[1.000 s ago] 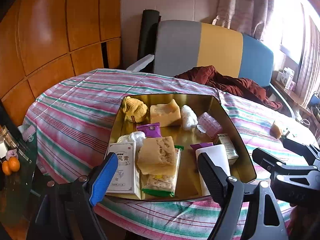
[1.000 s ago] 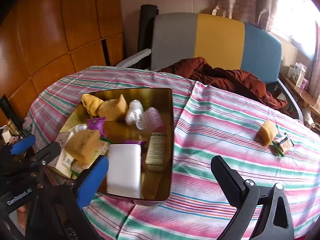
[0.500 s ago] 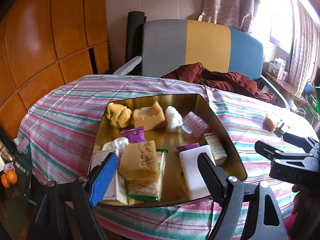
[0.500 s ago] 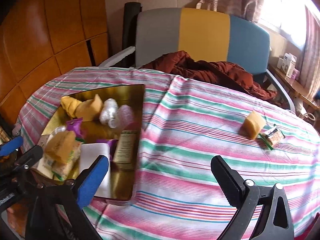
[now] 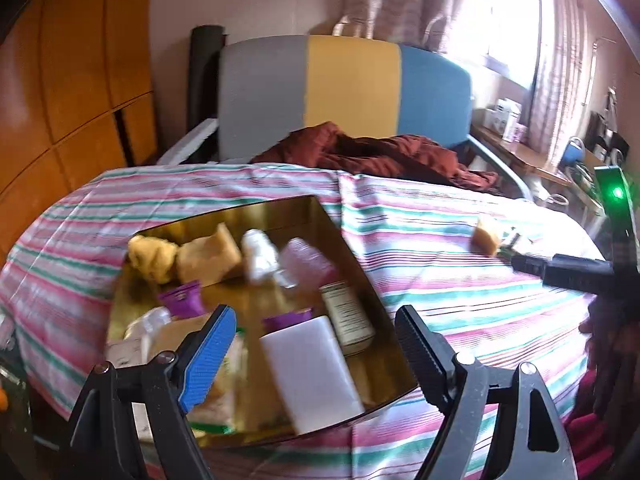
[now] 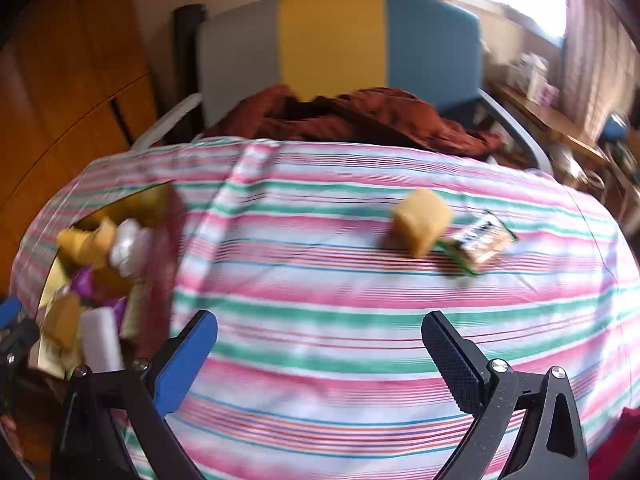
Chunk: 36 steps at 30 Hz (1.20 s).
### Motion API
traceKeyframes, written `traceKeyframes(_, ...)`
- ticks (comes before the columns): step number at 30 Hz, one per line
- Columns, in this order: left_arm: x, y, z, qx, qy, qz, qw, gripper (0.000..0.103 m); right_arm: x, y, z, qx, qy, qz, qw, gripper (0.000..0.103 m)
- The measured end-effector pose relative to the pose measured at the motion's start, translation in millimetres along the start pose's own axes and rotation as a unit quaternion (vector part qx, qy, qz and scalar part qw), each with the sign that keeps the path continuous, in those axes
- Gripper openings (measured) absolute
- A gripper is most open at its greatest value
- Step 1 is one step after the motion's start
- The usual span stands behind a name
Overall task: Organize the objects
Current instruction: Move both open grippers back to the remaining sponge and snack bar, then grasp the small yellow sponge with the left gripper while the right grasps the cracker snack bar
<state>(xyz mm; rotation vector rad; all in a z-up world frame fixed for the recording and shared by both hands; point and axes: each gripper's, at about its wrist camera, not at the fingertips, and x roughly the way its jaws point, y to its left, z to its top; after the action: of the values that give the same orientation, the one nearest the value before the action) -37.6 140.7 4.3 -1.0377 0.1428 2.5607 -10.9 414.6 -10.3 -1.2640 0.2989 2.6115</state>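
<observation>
A gold tray (image 5: 360, 264) on the striped tablecloth holds several items: a white block (image 5: 316, 372), yellow sponge pieces (image 5: 208, 256), purple packets and a small printed box (image 5: 346, 316). My left gripper (image 5: 316, 328) hangs open over the tray's near edge with nothing between its fingers. Out on the cloth lie a loose yellow sponge cube (image 6: 422, 220) and a green-edged snack packet (image 6: 480, 242). My right gripper (image 6: 320, 332) stands open above bare cloth, short of both. The tray (image 6: 160, 200) shows at the left of the right wrist view. The right gripper's side (image 5: 576, 272) appears at the right of the left wrist view.
A grey, yellow and blue chair (image 5: 344, 88) with a dark red cloth (image 5: 376, 152) heaped on it stands behind the table. Wooden panels (image 5: 72, 80) fill the left. A cluttered windowsill shelf (image 5: 520, 136) runs along the right. Striped cloth (image 6: 360, 320) spreads between tray and sponge.
Both grippers have swung to the right: the tray slid left in both views and the sponge cube and packet came nearer the middle of the right wrist view. Both stayed open.
</observation>
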Motion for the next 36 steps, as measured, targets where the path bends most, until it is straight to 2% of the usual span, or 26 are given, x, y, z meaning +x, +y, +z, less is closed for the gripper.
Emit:
traceKeyframes(3, 8, -16, 9, 0.013, 0.006, -0.02, 0.9997, 0.083, 3, -45, 13, 0.058, 0.003, -0.006, 0.998, 0.103)
traceKeyframes(7, 21, -38, 22, 0.022, 0.013, -0.046, 0.9986, 0.083, 16, -101, 25, 0.104, 0.001, -0.061, 0.993, 0.103)
traceKeyframes(9, 28, -52, 28, 0.033, 0.018, -0.056, 0.9977, 0.083, 24, -125, 27, 0.136, 0.002, -0.066, 0.988, 0.103)
traceKeyframes(12, 42, -78, 39, 0.052, 0.027, -0.072, 0.9957, 0.083, 34, -162, 21, 0.19, 0.002, -0.082, 0.978, 0.103)
traceKeyframes(16, 70, -117, 53, 0.083, 0.044, -0.082, 0.9922, 0.083, 39, -194, 5, 0.258, 0.011, -0.078, 0.963, 0.103)
traceKeyframes(18, 91, -140, 59, 0.1, 0.058, -0.086, 0.9895, 0.083, 35, -202, 3, 0.284, 0.005, -0.064, 0.957, 0.103)
traceKeyframes(23, 138, -192, 69, 0.144, 0.089, -0.103, 0.9801, 0.083, 29, -208, 3, 0.3, 0.001, -0.047, 0.953, 0.103)
traceKeyframes(27, 170, -227, 74, 0.182, 0.093, -0.112, 0.9724, 0.084, 33, -207, 3, 0.308, 0.013, -0.027, 0.951, 0.103)
traceKeyframes(33, 203, -265, 93, 0.198, 0.085, -0.146, 0.9657, 0.085, 34, -209, 4, 0.311, 0.015, -0.011, 0.95, 0.103)
traceKeyframes(36, 225, -280, 98, 0.208, 0.093, -0.142, 0.9634, 0.086, 34, -212, 3, 0.316, 0.017, -0.006, 0.949, 0.103)
